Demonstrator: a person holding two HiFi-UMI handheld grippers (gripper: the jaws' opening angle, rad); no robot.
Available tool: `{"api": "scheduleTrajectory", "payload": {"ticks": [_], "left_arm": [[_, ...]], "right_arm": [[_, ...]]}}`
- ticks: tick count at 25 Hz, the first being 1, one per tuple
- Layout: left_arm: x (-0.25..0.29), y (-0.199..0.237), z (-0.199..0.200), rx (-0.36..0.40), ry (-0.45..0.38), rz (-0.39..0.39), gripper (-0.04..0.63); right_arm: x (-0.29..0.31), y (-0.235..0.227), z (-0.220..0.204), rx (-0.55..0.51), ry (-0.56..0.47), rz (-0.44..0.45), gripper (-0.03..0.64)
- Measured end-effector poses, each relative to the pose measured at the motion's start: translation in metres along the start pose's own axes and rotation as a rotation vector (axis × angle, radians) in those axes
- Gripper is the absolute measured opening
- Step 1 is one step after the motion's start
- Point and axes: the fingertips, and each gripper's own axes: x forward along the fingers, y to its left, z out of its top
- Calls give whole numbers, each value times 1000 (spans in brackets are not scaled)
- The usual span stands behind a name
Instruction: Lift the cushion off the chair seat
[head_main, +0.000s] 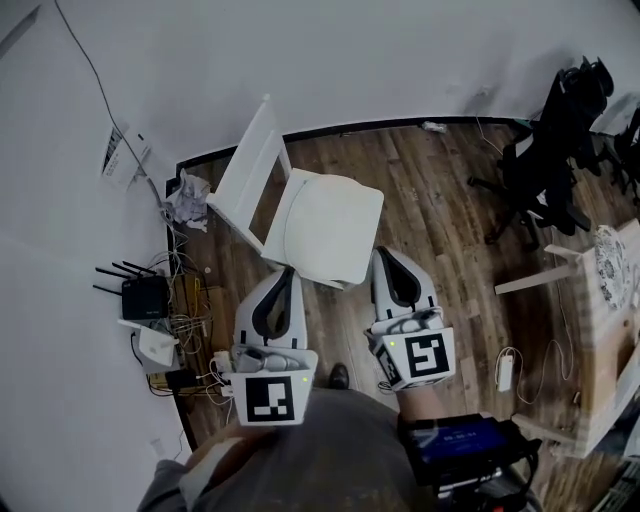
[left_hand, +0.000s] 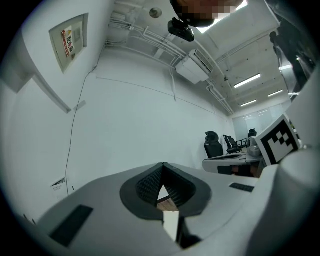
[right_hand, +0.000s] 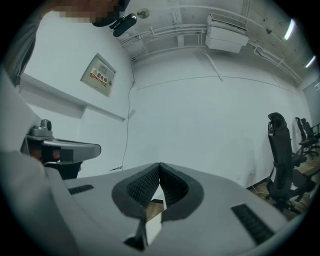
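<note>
A white chair (head_main: 244, 176) stands on the wood floor near the wall, its back toward the wall. A white square cushion (head_main: 325, 226) lies on its seat. My left gripper (head_main: 290, 269) is shut and empty, its tip just short of the cushion's near left edge. My right gripper (head_main: 381, 251) is also shut and empty, beside the cushion's near right corner. Neither touches the cushion. In the left gripper view the left gripper (left_hand: 163, 165) points level at the white wall with its jaws together. The right gripper (right_hand: 159, 165) looks the same in the right gripper view.
A black router (head_main: 145, 296) and tangled cables lie on the floor at the left, with crumpled paper (head_main: 188, 199) by the wall. Black office chairs (head_main: 560, 140) stand at the far right. A wooden table (head_main: 605, 300) is on the right, and a white adapter (head_main: 505, 371) lies on the floor.
</note>
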Motion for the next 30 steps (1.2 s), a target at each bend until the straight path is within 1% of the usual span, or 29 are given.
{"api": "scheduleTrajectory", "payload": {"ticks": [4, 9, 12, 15, 16, 18, 20, 23, 26, 30], "left_arm": [[27, 31, -8, -9, 18, -44, 6], [56, 66, -12, -43, 15, -116, 6], [70, 83, -13, -17, 16, -175, 6], [82, 95, -11, -12, 18, -222, 6], [86, 98, -10, 3, 16, -238, 6], [94, 102, -8, 29, 11, -265, 6], [100, 102, -10, 26, 16, -283, 6], [111, 100, -21, 30, 44, -313, 6], [120, 97, -31, 0, 73, -317, 6], [131, 88, -42, 24, 100, -351, 6]], "right_arm": [[36, -4, -3, -5, 22, -60, 8], [78, 9, -2, -9, 41, -121, 8], [97, 21, -5, -8, 53, -142, 8], [109, 29, -7, 4, 65, -177, 8], [112, 30, -7, 5, 67, -188, 8], [116, 29, -7, 4, 71, -204, 8], [119, 26, -9, 7, 75, -218, 8], [126, 21, -16, 18, 84, -237, 8], [131, 17, -22, 23, 93, -236, 8], [136, 8, -38, 50, 112, -242, 8]]}}
